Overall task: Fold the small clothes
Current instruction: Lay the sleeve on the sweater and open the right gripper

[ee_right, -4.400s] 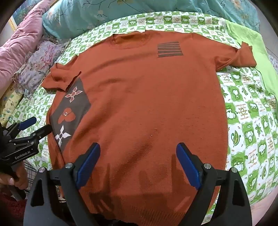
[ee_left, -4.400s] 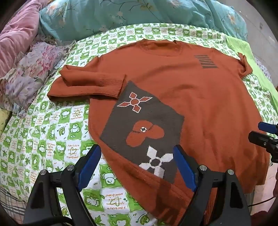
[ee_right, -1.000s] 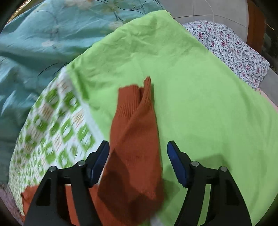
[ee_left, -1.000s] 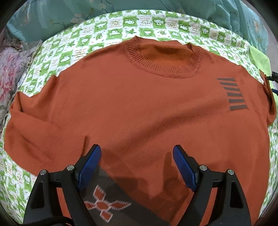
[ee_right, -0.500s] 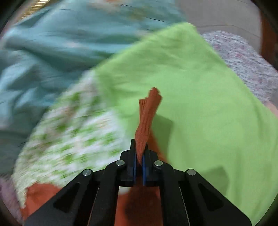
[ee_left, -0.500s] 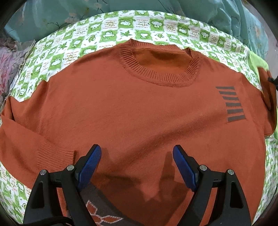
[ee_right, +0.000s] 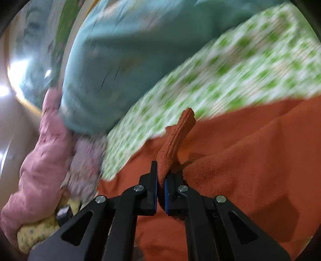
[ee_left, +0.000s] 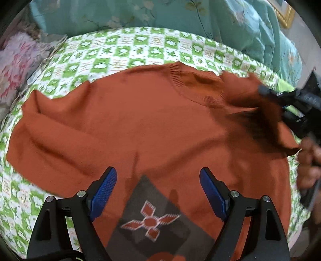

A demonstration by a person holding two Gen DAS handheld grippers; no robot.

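An orange knitted sweater lies spread on a green-and-white checked sheet that covers the bed, its ribbed neckline toward the far side and a dark grey panel with an orange-and-white flower motif at the near edge. The left gripper hangs above the lower part of the sweater with its blue-padded jaws spread wide and nothing between them; the pads do not touch the cloth. The right gripper has its jaws pressed together on the ribbed cuff of the sleeve, which stands up out of the jaws in a narrow strip, with the rest of the sleeve trailing onto the sweater's body. In the left wrist view that gripper shows blurred at the right edge, held by a hand, with the sleeve drawn across the shoulder area near the neckline. The squares of the sheet carry small printed figures and lines of lettering, but they are too small and blurred to read; no brand or label can be made out on the sweater or the grippers. Behind the sheet lies a teal flowered quilt, and at the left a pink floral cloth; the right wrist view also shows a pink bundle.
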